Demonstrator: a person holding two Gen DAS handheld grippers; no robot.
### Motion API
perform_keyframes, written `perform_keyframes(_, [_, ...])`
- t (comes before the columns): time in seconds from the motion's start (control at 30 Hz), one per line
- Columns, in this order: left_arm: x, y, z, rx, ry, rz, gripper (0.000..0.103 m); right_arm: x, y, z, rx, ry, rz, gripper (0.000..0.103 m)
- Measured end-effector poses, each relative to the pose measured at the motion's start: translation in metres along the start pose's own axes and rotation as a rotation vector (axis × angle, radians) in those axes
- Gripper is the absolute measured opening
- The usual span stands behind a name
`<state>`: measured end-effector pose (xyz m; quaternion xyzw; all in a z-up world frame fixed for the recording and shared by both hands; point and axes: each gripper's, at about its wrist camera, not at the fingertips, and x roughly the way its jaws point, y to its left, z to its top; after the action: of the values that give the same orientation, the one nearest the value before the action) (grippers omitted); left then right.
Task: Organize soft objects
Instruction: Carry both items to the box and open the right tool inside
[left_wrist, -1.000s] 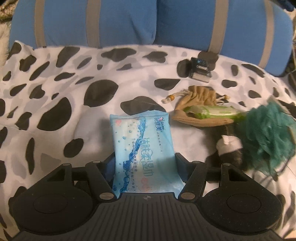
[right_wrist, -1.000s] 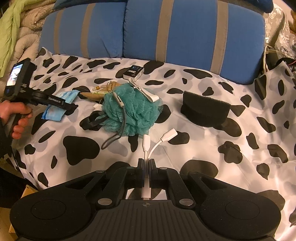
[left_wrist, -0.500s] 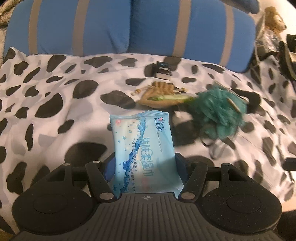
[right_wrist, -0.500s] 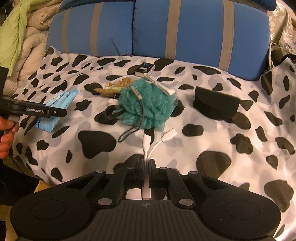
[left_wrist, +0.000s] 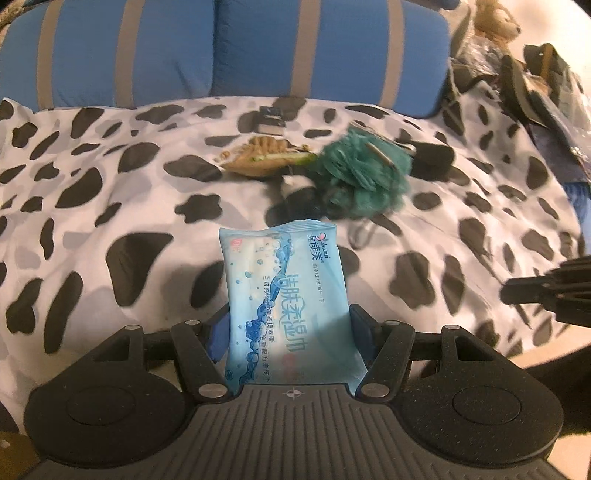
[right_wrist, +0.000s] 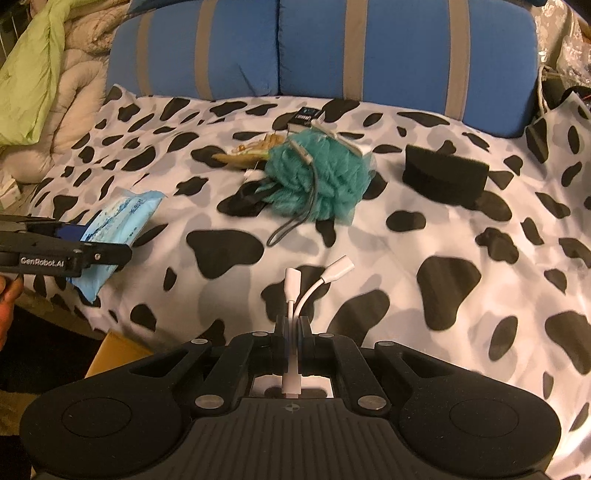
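My left gripper (left_wrist: 288, 325) is shut on a light blue wet-wipes pack (left_wrist: 284, 295) and holds it above the cow-print cover (left_wrist: 110, 206); the pack also shows in the right wrist view (right_wrist: 118, 221). My right gripper (right_wrist: 292, 325) is shut on a white split adapter cable (right_wrist: 306, 284). A teal mesh bath pouf (right_wrist: 317, 177) with a grey strap lies mid-bed, also in the left wrist view (left_wrist: 365, 177). A tan drawstring pouch (left_wrist: 262, 158) lies left of it. A black sponge block (right_wrist: 443, 177) sits to the right.
Blue cushions with grey stripes (right_wrist: 295, 48) line the back. A small black box (right_wrist: 306, 116) lies near them. Beige and green bedding (right_wrist: 40, 85) is piled at the left. Clutter (left_wrist: 524, 74) sits at the right edge. A yellow box (right_wrist: 114, 354) is below the cover's edge.
My left gripper has pulled back and up with the wipes pack, so the pouf and pouch look farther away. My right gripper has drawn back slightly, still holding the cable.
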<state>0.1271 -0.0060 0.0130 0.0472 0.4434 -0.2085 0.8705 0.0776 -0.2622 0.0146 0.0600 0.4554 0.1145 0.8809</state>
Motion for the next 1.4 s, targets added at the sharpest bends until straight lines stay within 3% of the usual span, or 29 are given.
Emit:
perform_keyframes(0.53, [-0.026,-0.035,-0.053,0.051,0.080,-0.072,0.063,-0.009,0.036,-0.042,-0.037,0.100,0.057,0.006])
perform_keyframes(0.9, [-0.022,-0.049,-0.082,0.071,0.204,-0.093,0.063,-0.004,0.067,-0.073,-0.099,0.238,0.101,0.006])
perform_keyframes(1.27, [-0.007,-0.050,-0.089,0.083,0.330,-0.088,0.066,0.007,0.068,-0.081,-0.101,0.327,0.107,0.007])
perform_keyframes(1.33, [-0.002,-0.051,-0.090,0.089,0.359,-0.072,0.069,0.009,0.068,-0.083,-0.104,0.337,0.095,0.013])
perform_keyframes(1.37, [0.000,-0.051,-0.091,0.086,0.366,-0.067,0.073,0.010,0.068,-0.083,-0.105,0.346,0.086,0.029])
perform_keyframes(1.4, [0.000,-0.050,-0.090,0.081,0.368,-0.064,0.076,0.010,0.068,-0.083,-0.107,0.347,0.079,0.052])
